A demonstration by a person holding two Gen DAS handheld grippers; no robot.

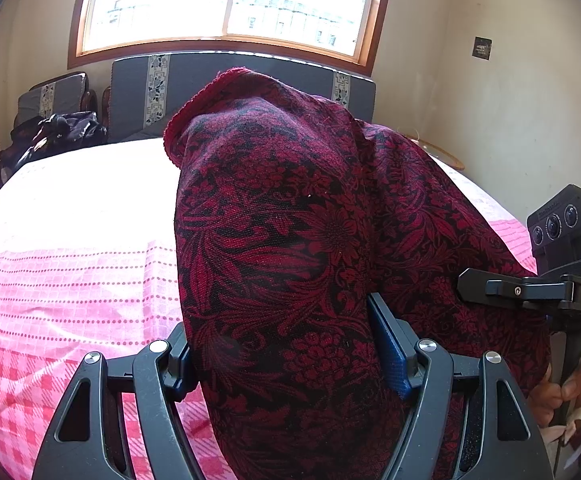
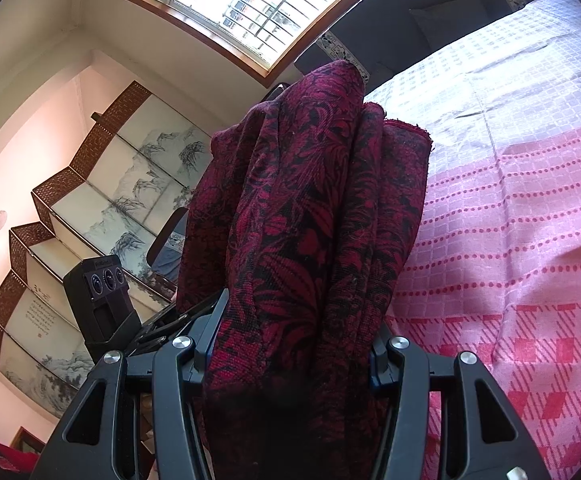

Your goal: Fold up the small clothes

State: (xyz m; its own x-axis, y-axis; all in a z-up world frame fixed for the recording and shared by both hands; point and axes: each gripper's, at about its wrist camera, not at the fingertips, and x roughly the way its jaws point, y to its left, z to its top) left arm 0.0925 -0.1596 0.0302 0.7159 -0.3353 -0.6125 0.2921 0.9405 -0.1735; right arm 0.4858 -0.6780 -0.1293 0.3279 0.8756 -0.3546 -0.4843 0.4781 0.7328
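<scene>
You face a bed (image 1: 70, 280) under a pink checked and dotted cover, its far end washed out by daylight from the wood-framed window (image 1: 226, 4). A grey patterned headboard (image 1: 142, 92) stands below it. Cream walls (image 1: 490, 120) surround you; a folding painted screen (image 2: 102, 208) lines one side.

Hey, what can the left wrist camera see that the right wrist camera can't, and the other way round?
Only the left wrist view shows a dark pile of clothes by the headboard, a small dark plaque on the wall, and the hand holding the right tool. Only the right wrist view shows the folding screen painted with ink landscapes. Both show the red floral garment bunched between the fingers of the left tool and the right tool, the pink checked bedspread, and the window.
</scene>
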